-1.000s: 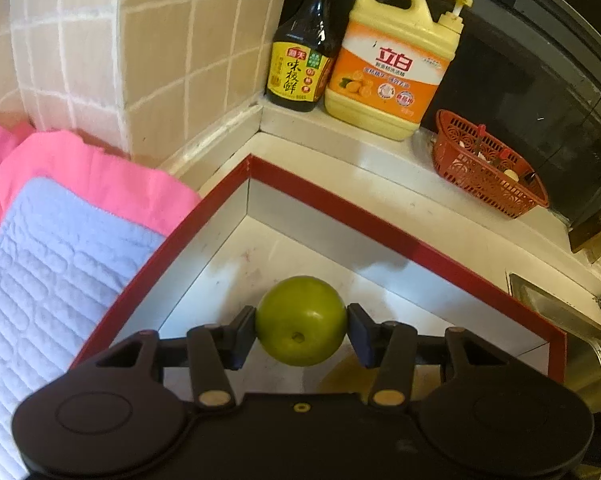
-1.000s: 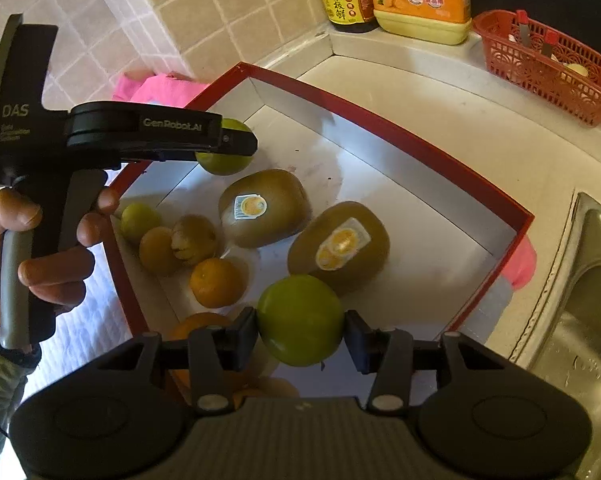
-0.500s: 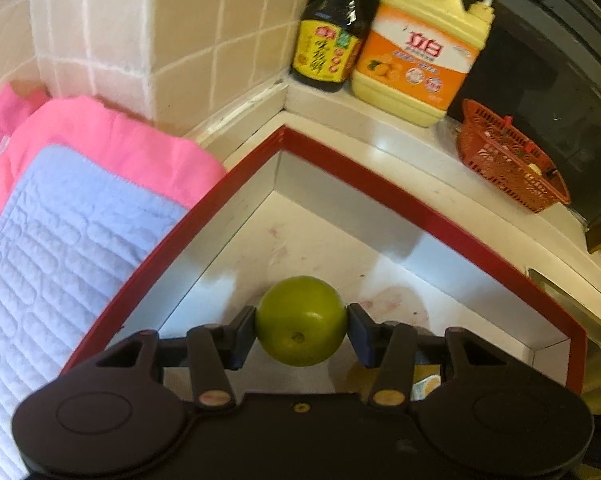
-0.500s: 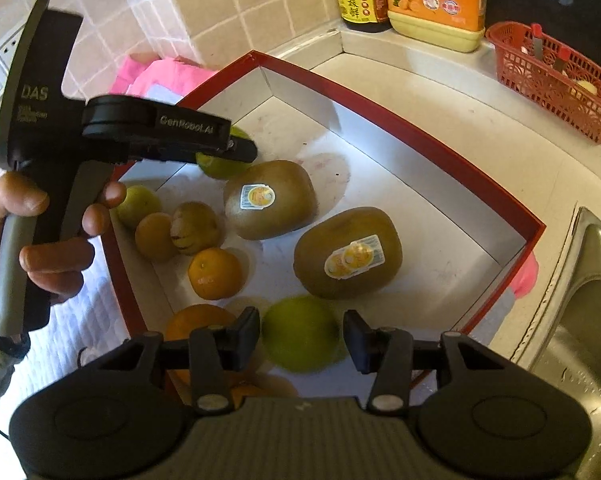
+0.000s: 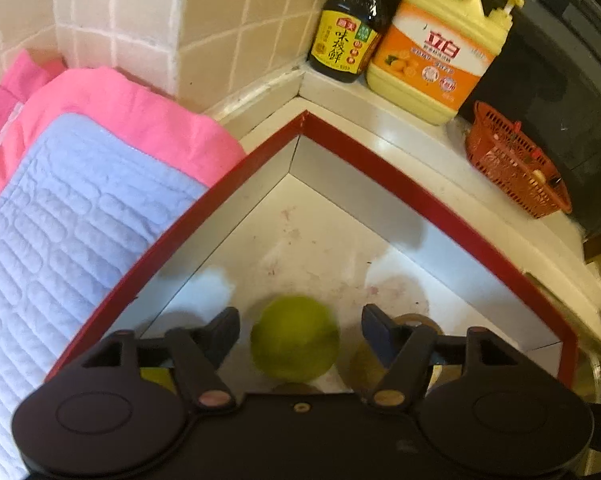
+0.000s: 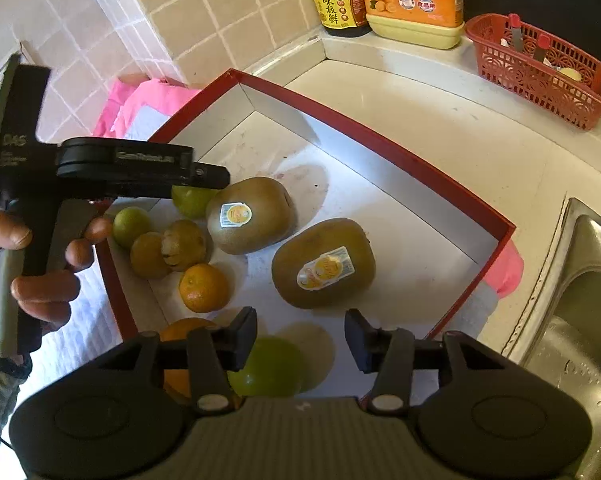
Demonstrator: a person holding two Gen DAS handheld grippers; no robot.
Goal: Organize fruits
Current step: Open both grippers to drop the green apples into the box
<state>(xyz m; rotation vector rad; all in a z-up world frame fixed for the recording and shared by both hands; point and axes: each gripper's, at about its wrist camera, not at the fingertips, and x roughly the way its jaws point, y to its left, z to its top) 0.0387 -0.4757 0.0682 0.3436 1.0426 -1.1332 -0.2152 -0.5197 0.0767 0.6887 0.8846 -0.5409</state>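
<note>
A red-rimmed box (image 6: pixel 380 148) holds two stickered kiwis (image 6: pixel 252 216) (image 6: pixel 324 264), oranges (image 6: pixel 204 288) and small green and brownish fruits. My left gripper (image 5: pixel 300 332) hangs over the box's left part, jaws opening. A blurred green fruit (image 5: pixel 294 338) sits free between its pads, touching neither. From the right wrist view a hand holds that gripper (image 6: pixel 216 176) above the same fruit (image 6: pixel 190 202). My right gripper (image 6: pixel 300 334) is open, jaws opening slightly, with nothing between them. Another green fruit (image 6: pixel 268 368) lies on the box floor just below it, beside an orange (image 6: pixel 180 344).
A soy sauce bottle (image 5: pixel 344 36) and a yellow detergent jug (image 5: pixel 436 48) stand in the tiled corner. A red basket (image 6: pixel 540 68) sits on the counter behind the box. Pink cloth (image 5: pixel 120 120) and a blue quilted mat (image 5: pixel 60 208) lie left; a steel sink (image 6: pixel 580 300) lies right.
The left jaws have parted and let go of the green fruit. The right gripper released its green fruit, which now lies on the box floor below the fingers.
</note>
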